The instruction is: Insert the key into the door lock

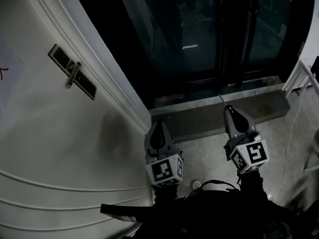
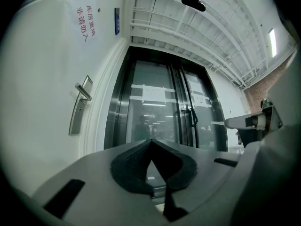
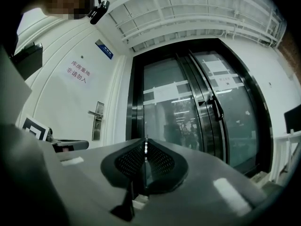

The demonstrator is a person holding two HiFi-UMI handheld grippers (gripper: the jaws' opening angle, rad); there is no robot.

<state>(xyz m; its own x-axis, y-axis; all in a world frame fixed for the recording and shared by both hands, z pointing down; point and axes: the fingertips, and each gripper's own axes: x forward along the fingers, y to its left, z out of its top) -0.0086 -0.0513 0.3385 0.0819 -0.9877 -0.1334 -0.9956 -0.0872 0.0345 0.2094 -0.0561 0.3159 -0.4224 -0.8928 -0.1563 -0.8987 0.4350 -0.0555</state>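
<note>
The white door [image 1: 55, 133] fills the left of the head view. Its metal lock plate and lever handle [image 1: 73, 72] sit high on it, and show again in the left gripper view [image 2: 81, 105] and the right gripper view [image 3: 98, 119]. My left gripper [image 1: 159, 124] hangs low beside the door's edge, well short of the lock, its jaws shut with nothing between them [image 2: 151, 141]. My right gripper [image 1: 228, 108] is further right, over the floor. It is shut [image 3: 146, 140] on a thin metal sliver seen edge-on, the key [image 3: 146, 147].
Dark glass double doors [image 1: 219, 34] with a long bar handle [image 3: 216, 108] stand ahead, behind a stone threshold step [image 1: 219, 111]. A white railing [image 1: 301, 76] stands at the right. A sign with red characters [image 2: 87, 23] and a small blue plate [image 2: 116, 21] hang on the door.
</note>
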